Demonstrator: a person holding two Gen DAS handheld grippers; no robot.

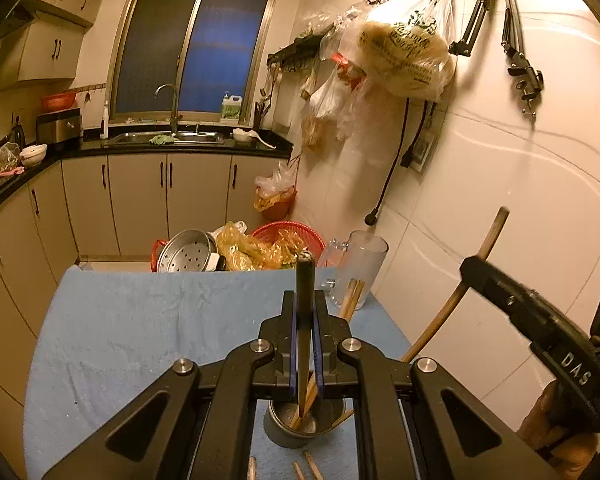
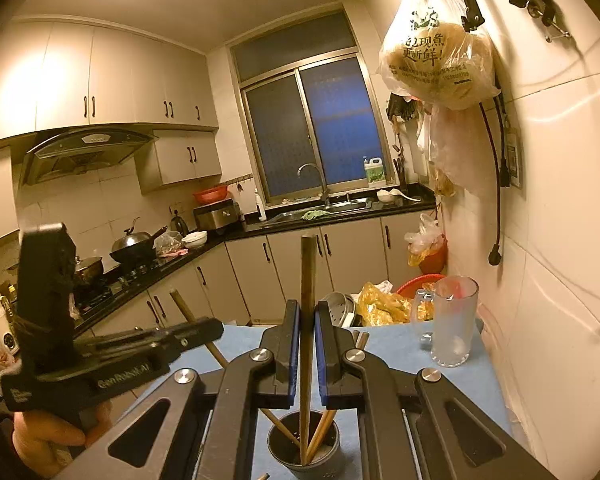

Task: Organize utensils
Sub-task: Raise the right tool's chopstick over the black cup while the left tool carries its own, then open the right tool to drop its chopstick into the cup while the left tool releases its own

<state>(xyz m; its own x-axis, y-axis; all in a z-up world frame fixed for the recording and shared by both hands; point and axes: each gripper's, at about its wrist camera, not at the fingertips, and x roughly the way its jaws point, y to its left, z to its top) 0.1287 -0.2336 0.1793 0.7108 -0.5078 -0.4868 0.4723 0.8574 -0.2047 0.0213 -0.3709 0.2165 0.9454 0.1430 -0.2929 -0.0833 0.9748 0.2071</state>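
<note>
Both grippers are clamped on utensils — the left gripper point(image 1: 305, 312) on a dark slender chopstick point(image 1: 303, 280), the right gripper point(image 2: 308, 320) on a brown wooden chopstick point(image 2: 307, 276). Each stick stands near upright, its lower tip already inside the grey round metal holder point(image 2: 278, 450) directly beneath — the release looks like a straight drop.

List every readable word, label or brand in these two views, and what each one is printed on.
"DAS": right gripper, on its side.
"GenRobot.AI": left gripper, on its side; small print further back is unreadable.
"现煮 更新鲜!": plastic bag hanging on the wall; first characters and small lines below are blurred.
Detergent bottle label: too small.
</note>
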